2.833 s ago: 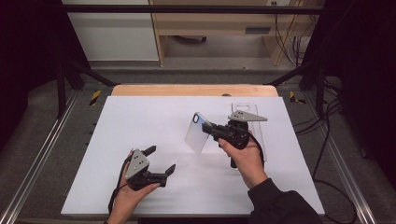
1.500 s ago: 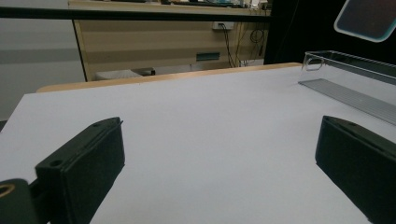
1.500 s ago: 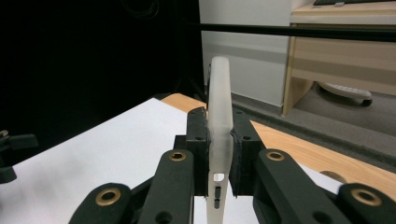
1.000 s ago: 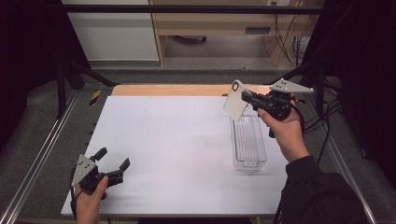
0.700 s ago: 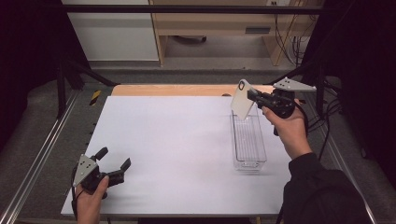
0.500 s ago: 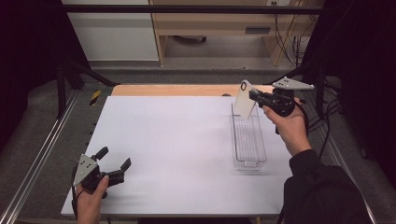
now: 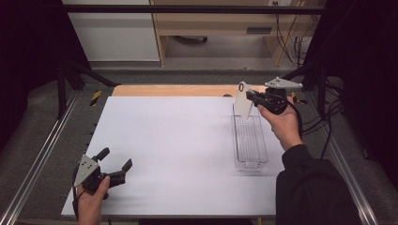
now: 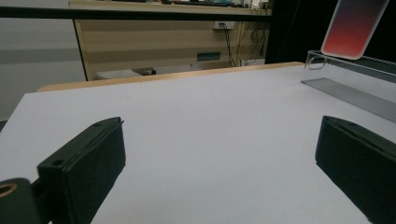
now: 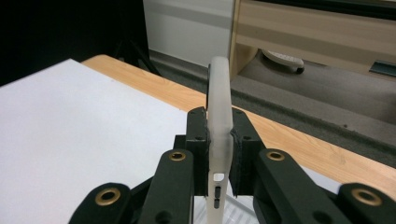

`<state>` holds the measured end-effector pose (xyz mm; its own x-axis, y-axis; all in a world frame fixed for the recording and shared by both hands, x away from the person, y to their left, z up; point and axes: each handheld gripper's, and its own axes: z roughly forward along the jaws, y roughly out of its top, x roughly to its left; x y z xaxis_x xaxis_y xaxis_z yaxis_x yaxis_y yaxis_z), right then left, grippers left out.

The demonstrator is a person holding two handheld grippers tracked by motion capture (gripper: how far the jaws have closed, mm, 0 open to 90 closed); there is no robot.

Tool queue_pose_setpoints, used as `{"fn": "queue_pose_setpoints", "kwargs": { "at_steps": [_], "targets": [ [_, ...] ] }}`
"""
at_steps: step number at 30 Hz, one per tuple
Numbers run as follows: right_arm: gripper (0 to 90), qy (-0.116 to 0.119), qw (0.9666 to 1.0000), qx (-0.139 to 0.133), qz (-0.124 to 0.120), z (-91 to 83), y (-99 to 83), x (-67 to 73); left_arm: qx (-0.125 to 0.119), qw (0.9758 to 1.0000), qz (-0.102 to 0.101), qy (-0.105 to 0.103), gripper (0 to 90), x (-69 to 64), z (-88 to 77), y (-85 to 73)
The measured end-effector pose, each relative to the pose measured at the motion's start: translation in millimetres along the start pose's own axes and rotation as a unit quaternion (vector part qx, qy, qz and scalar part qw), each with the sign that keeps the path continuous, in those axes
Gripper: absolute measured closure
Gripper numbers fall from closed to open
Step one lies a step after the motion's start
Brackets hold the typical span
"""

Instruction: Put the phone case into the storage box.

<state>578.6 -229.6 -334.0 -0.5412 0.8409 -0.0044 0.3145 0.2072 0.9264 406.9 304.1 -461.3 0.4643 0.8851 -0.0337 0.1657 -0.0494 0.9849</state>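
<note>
1. the right gripper (image 7: 248, 95) is easing lower than a second ago, bringing the phone case (image 7: 242, 100) down over the far end of the clear tray (image 7: 249, 140).
2. its jaws are clamping the frosted case edge-on, upright, above the tray.
3. the tray is lying lengthwise on the white table (image 7: 178, 140), nothing showing inside it.
4. the left gripper (image 7: 115, 165) is staying put near the front left corner, jaws spread wide, grasping nothing.
</note>
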Motion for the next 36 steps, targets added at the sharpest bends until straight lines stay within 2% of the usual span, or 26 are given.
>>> {"fn": "queue_pose_setpoints", "kwargs": {
  "at_steps": [8,15,24,31,36],
  "targets": [
    [80.9,-0.007,0.9997,0.021,0.000,14.2,-9.6,-3.8,0.000,1.0000,-0.002,0.000,1.3,1.2,0.0,0.1],
    [80.9,-0.007,0.9993,0.029,0.022,22.6,-21.1,-12.7,0.001,1.0000,-0.001,-0.004,1.3,0.0,1.2,-0.3],
    [80.9,0.002,0.9984,0.019,0.052,26.7,-32.9,-24.1,0.005,1.0000,0.004,-0.007,1.3,-2.2,2.9,-0.5],
    [80.9,0.010,0.9981,0.020,0.058,30.8,-38.6,-27.1,0.007,0.9999,0.005,-0.009,1.3,-2.8,3.8,-0.7],
    [80.9,0.006,0.9980,0.020,0.059,33.5,-40.9,-27.5,0.007,0.9999,0.006,-0.010,1.3,-3.0,3.7,-0.6]
  ]
}}
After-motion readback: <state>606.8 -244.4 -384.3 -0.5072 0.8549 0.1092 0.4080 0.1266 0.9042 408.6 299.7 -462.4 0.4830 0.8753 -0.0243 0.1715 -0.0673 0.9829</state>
